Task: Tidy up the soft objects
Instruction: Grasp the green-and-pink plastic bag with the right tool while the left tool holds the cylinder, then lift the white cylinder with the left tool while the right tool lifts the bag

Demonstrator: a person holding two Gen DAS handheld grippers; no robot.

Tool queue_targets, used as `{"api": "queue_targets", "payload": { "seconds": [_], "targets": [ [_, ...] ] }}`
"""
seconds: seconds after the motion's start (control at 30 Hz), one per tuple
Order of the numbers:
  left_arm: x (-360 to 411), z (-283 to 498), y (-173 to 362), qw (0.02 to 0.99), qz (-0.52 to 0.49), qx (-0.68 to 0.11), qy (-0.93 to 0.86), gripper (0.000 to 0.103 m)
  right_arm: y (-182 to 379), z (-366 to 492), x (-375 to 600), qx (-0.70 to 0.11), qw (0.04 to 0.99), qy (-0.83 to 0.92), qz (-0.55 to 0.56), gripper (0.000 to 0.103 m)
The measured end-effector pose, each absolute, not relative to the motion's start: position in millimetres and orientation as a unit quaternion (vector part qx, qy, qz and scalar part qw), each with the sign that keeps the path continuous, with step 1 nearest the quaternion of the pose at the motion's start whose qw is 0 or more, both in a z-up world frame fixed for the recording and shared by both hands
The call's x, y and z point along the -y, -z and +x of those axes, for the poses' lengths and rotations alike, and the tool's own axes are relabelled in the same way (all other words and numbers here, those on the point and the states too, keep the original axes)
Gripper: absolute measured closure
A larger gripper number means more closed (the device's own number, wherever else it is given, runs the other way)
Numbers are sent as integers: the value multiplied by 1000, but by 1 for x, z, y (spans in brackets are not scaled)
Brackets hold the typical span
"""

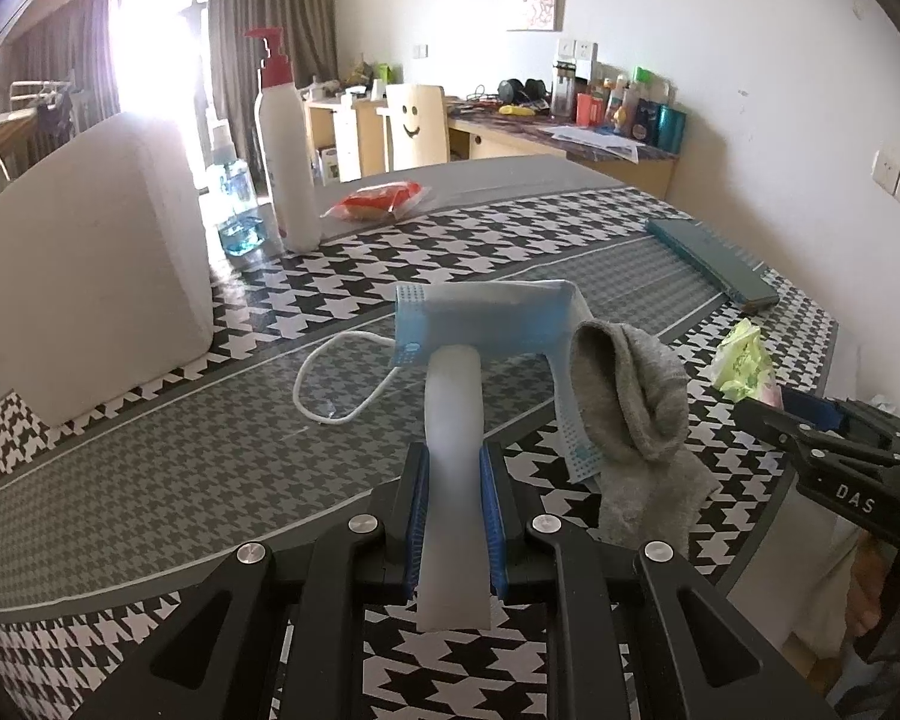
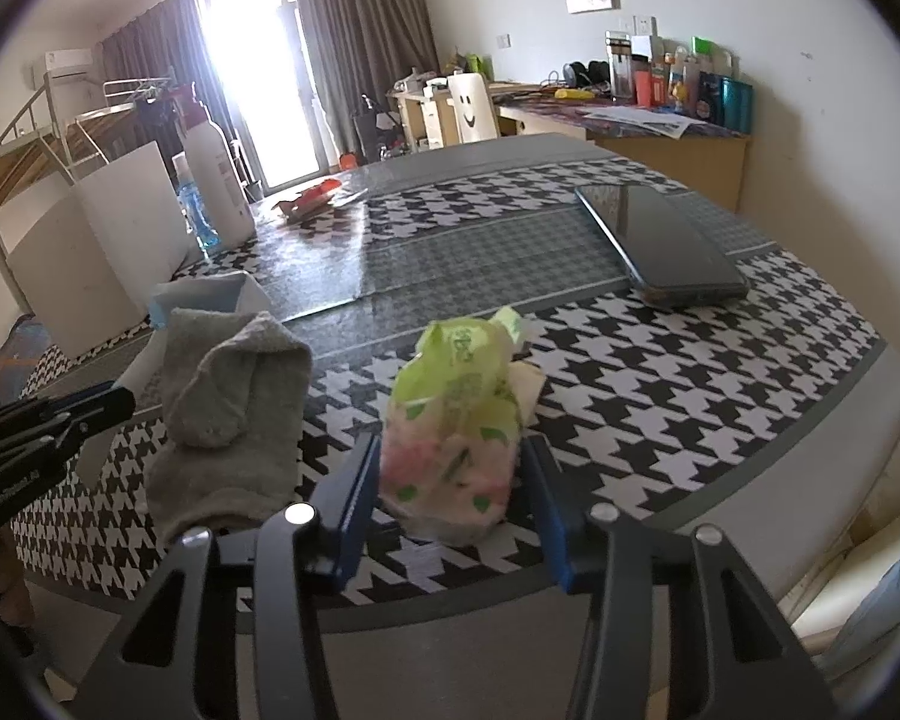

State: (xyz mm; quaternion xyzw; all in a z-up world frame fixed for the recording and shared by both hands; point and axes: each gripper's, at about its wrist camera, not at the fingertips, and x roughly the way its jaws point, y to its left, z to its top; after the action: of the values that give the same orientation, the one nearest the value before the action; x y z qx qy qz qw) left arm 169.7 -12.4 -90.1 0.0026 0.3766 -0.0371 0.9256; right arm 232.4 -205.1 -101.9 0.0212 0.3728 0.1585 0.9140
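Left wrist view shows your left tongs point(image 1: 453, 516) pinching a pale strip point(image 1: 453, 480) low in the frame; it leads up to the blue face mask point(image 1: 486, 321) at centre, with the grey sock point(image 1: 630, 414) just right of it on the worktop point(image 1: 150, 468). In the right wrist view, your right tongs point(image 2: 450, 516) stand partly spread around the green and pink tissue pack point(image 2: 456, 444) at lower centre, pads not visibly pressing it. Close evenly on the pack's middle so it does not squirt out, and keep the left grip steady. Lift only once both pads bite, clear of the sock at lower left.
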Motion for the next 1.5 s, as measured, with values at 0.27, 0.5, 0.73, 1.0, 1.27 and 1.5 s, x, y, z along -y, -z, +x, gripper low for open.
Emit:
{"api": "queue_targets", "payload": {
  "seconds": [0.27, 0.5, 0.73, 1.0, 1.27, 1.5],
  "targets": [
    [11, 164, 87, 928, 2, -370, 42, 85, 99, 234, 201, -376, 914, -154, 21, 61],
    [10, 161, 83, 930, 0, -365, 42, 85, 91, 228, 200, -366, 918, -152, 17, 63],
    [6, 154, 76, 935, -3, -352, 38, 85, 81, 221, 197, -353, 923, -153, 15, 63],
    [2, 146, 69, 940, -4, -339, 37, 85, 73, 217, 192, -340, 927, -158, 4, 63],
    [-6, 138, 61, 945, -10, -325, 30, 85, 62, 212, 188, -325, 931, -165, 2, 63],
    [-15, 134, 51, 950, -16, -311, 22, 85, 52, 210, 183, -313, 934, -172, -5, 63]
  ]
}}
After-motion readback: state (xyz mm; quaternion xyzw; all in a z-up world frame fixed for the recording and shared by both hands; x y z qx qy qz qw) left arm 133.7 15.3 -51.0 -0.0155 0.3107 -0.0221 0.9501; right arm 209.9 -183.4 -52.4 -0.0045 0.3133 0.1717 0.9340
